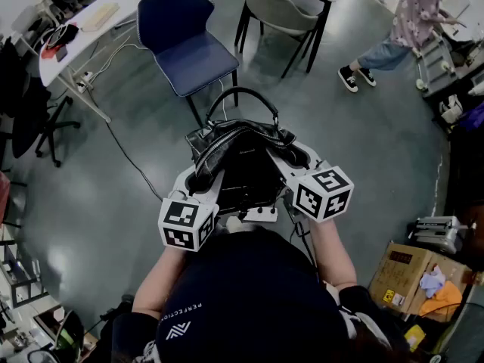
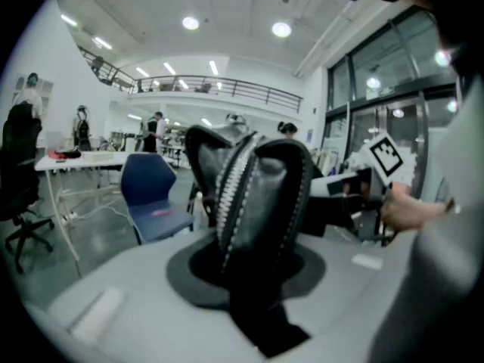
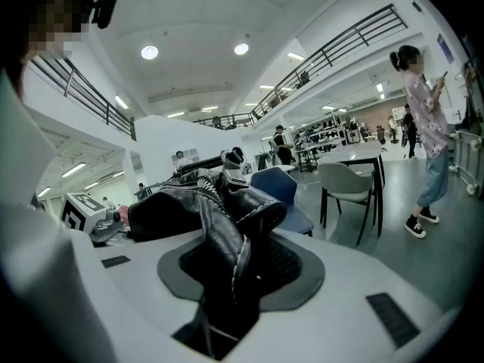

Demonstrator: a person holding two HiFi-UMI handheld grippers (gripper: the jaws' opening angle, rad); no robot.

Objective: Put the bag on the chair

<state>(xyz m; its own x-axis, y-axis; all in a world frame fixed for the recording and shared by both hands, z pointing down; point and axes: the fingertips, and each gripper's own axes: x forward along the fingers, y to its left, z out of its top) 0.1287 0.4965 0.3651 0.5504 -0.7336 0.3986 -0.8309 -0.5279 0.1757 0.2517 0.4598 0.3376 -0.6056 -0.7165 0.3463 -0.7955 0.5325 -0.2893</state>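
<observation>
A black leather handbag (image 1: 240,157) with a curved handle hangs in the air between my two grippers, well above the floor. My left gripper (image 1: 206,174) is shut on the bag's left edge, where the zipper (image 2: 231,191) runs up from the jaws. My right gripper (image 1: 283,165) is shut on the bag's right edge, and a fold of stitched leather (image 3: 227,248) fills its jaws. The dark blue chair (image 1: 185,40) stands just beyond the bag, its seat facing me. The same blue chair (image 2: 151,195) shows at the left behind the bag in the left gripper view.
A grey chair (image 1: 283,10) stands under a black-framed table at the back. A long white desk (image 1: 91,29) with cables runs along the left. A person (image 1: 404,29) stands at the back right. A cardboard box (image 1: 408,274) sits on the floor at my right.
</observation>
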